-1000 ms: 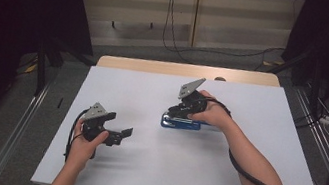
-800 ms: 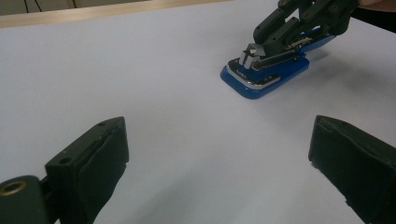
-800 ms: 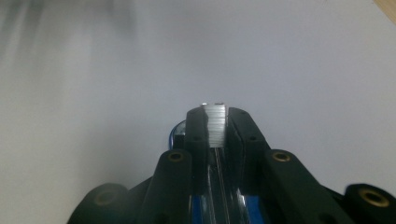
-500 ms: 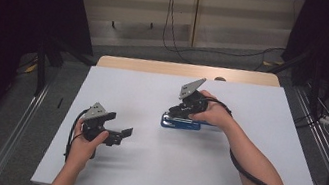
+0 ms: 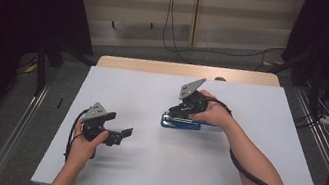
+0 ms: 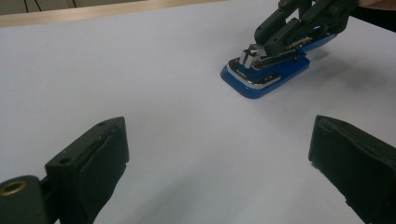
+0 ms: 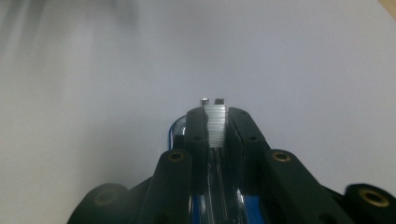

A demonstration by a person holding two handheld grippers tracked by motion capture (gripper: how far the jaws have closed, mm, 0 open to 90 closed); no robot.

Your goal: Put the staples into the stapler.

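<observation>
A blue stapler point(image 5: 180, 123) with a chrome magazine lies flat near the middle of the white table point(image 5: 261, 108). My right gripper point(image 5: 176, 113) bears down on it from above. In the right gripper view its jaws are shut point(image 7: 215, 122) on a ribbed silver strip point(image 7: 216, 127) that looks like staples, over the stapler's channel. In the left gripper view the stapler point(image 6: 264, 77) is at the upper right, with the right gripper point(image 6: 261, 46) on top of it. My left gripper point(image 5: 124, 134) rests at the table's left front, open point(image 6: 219, 140), with nothing between its fingers.
A wooden strip point(image 5: 181, 69) runs along the table's far edge. Cables point(image 5: 220, 51) lie on the floor beyond it. Metal rails point(image 5: 20, 124) flank the table. Bare white surface lies between the two grippers.
</observation>
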